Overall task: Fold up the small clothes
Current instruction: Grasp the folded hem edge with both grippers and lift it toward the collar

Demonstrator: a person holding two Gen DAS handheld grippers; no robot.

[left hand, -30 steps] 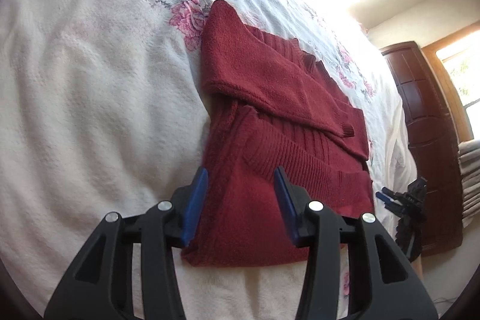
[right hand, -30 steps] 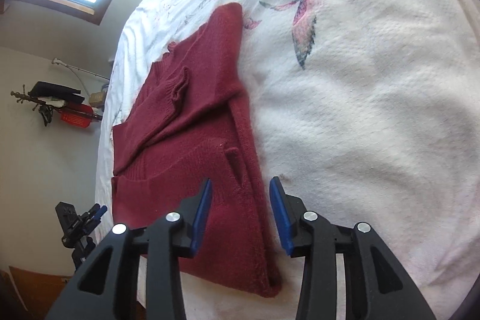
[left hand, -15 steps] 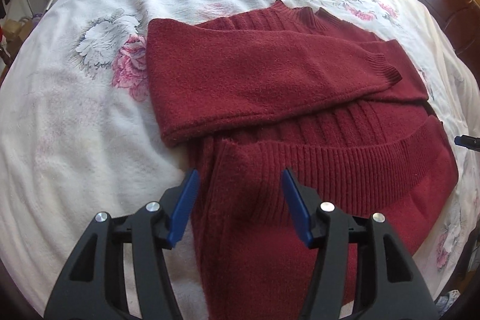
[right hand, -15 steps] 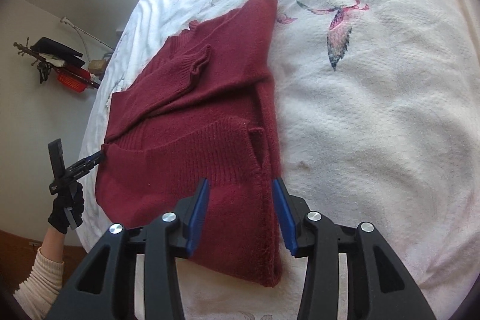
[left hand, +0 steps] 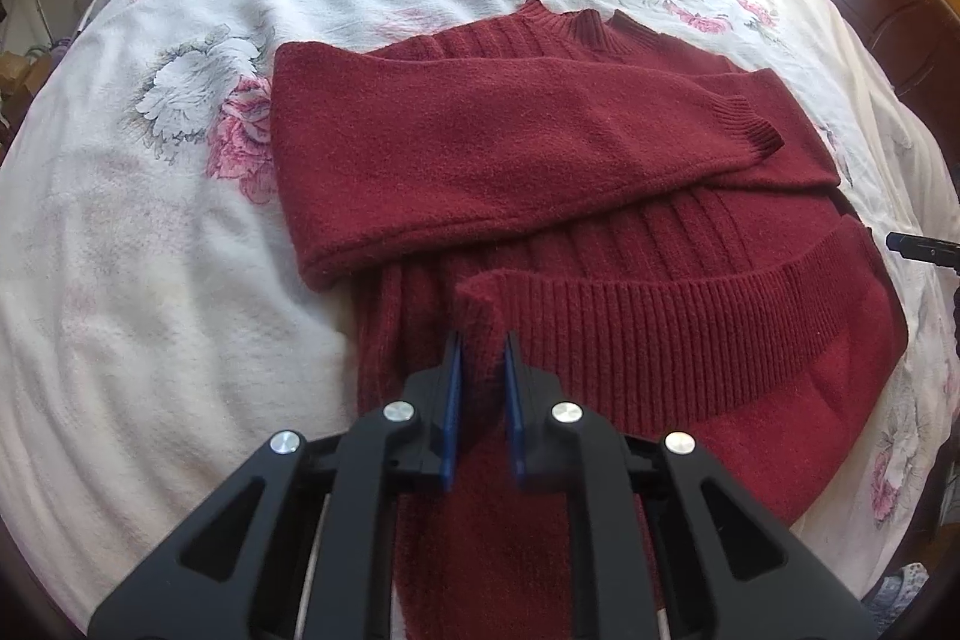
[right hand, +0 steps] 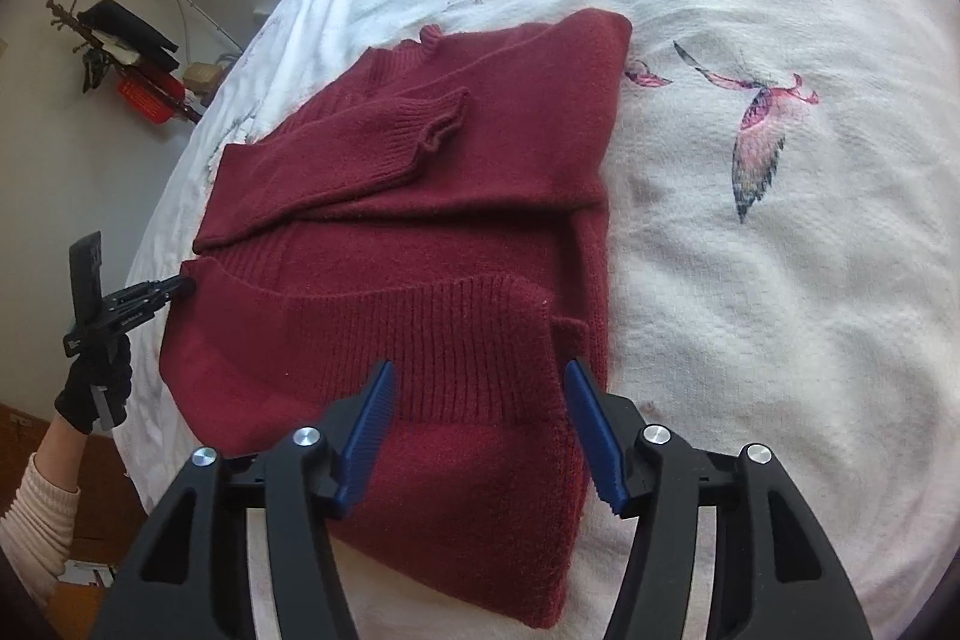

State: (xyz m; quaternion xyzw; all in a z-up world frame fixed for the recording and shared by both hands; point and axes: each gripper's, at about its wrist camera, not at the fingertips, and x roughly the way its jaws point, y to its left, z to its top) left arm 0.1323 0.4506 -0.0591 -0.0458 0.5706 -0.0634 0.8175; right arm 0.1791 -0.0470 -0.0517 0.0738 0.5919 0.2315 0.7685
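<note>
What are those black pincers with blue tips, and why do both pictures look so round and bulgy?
They are hand-held grippers, one in each of a person's hands, with a wide-angle camera on each looking along its fingers; hence the bulge. One picture looks from the left gripper, the other from the right gripper. A dark red sweater lies on a white flowered bedspread, its sleeves folded across its body. The left gripper is shut on a corner of the sweater's ribbed hem. The right gripper is open above the hem's other corner. At the right picture's left edge you see the gloved hand holding the left gripper.
</note>
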